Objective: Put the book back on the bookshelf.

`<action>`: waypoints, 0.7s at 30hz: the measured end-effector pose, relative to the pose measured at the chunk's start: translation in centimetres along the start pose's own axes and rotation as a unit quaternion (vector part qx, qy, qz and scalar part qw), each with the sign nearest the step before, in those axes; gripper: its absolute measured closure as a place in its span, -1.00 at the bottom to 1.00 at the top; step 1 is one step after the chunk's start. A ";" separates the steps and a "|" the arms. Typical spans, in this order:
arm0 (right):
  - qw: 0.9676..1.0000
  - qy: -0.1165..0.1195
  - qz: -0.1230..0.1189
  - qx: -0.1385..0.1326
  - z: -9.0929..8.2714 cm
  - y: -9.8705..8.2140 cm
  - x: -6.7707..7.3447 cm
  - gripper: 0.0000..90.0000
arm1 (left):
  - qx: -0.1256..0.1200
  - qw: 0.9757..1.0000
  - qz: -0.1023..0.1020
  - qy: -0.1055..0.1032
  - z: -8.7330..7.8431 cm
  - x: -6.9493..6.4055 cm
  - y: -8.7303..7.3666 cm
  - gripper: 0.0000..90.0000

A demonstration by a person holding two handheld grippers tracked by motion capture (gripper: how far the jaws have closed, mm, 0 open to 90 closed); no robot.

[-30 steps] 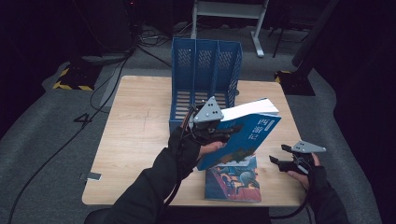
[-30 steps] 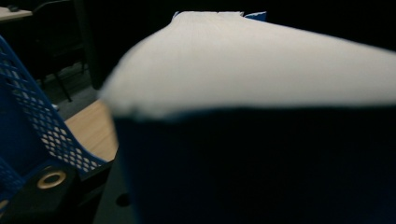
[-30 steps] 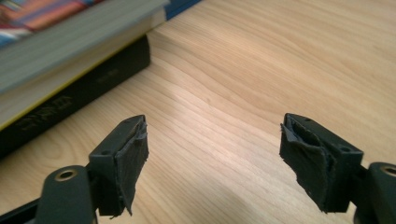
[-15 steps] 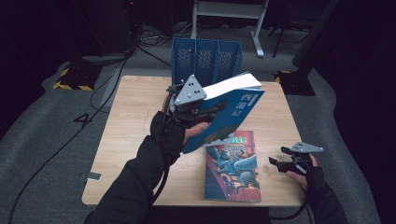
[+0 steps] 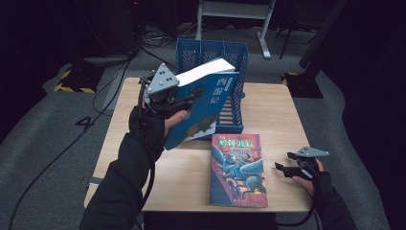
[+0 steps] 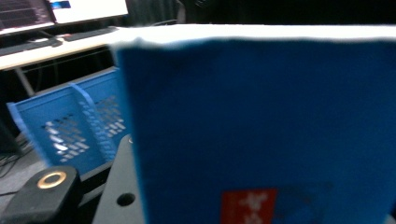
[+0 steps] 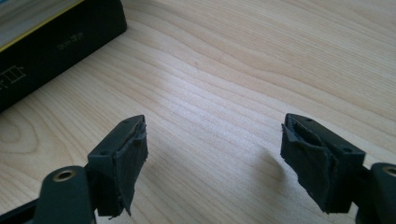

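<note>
The left tongs (image 5: 179, 103) are clamped on a thick blue book (image 5: 203, 108), gripping it by its edge with the jaws partly apart to span its thickness. The book hangs tilted in the air above the surface (image 5: 273, 108), just in front of the blue plastic file rack (image 5: 234, 52), its white page block turned upward. Large white Chinese characters run down the cover near its upper corner. In the left gripper view the book's (image 6: 261, 126) cover looks plain and matte blue, with a small red label carrying white marks too blurred to read.

The right tongs (image 5: 287, 170) rest low at the right edge of the surface, jaws wide apart and holding nothing. In the right gripper view the black rubber pads (image 7: 123, 158) look worn and frayed at the edges, over pale wood with wavy grain (image 7: 224, 70).

A second book (image 5: 237, 170) lies flat on the surface between the two hands, its glossy cover showing a colourful illustration under a title I cannot read. The rack has perforated walls and upright dividers.
</note>
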State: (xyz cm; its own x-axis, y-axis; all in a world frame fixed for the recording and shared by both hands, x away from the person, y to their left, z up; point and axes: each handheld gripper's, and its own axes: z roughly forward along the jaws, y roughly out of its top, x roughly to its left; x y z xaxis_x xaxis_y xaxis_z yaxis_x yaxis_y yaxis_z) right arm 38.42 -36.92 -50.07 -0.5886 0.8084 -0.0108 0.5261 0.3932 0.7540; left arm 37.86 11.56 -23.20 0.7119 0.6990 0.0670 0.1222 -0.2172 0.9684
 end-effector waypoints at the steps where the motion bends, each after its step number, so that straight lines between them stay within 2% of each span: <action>1: 1.000 -0.001 -0.001 0.001 0.0 0.0 0.0 -0.48 | -0.003 1.000 -0.003 0.009 -0.4 0.5 0.1 0.35; 3: 1.000 -0.001 -0.001 0.002 0.1 0.0 0.0 -0.48 | -0.007 1.000 -0.007 0.022 -0.8 1.1 0.3 0.35; 4: 1.000 -0.001 -0.001 0.002 0.1 0.0 0.0 -0.48 | -0.007 1.000 -0.007 0.022 -0.8 1.1 0.3 0.35; 11: 1.000 -0.002 0.001 0.005 0.2 0.0 0.0 -0.47 | 0.011 0.998 -0.017 0.059 -0.7 3.5 0.3 0.35; 15: 1.000 0.000 0.002 0.006 0.2 -0.1 -0.1 -0.47 | 0.024 0.997 -0.032 0.070 -0.2 5.0 0.2 0.35; 16: 1.000 0.000 0.002 0.006 0.2 -0.1 -0.1 -0.47 | 0.024 0.997 -0.032 0.070 -0.2 5.0 0.2 0.35; 17: 1.000 0.000 0.003 0.007 0.2 -0.1 -0.1 -0.47 | 0.031 0.996 -0.036 0.076 0.3 5.5 0.2 0.35; 21: 1.000 0.000 0.004 0.007 0.2 -0.1 -0.1 -0.47 | 0.042 0.994 -0.035 0.095 1.4 6.2 0.2 0.35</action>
State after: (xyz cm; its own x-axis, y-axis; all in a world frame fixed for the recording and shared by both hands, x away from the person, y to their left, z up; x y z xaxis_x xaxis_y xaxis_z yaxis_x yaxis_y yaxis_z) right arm 38.55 -36.93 -50.32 -0.5843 0.8115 -0.0061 0.5389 0.3936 0.7447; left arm 43.23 14.91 -22.94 0.5566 0.8292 0.0525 0.2298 -0.2143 0.9493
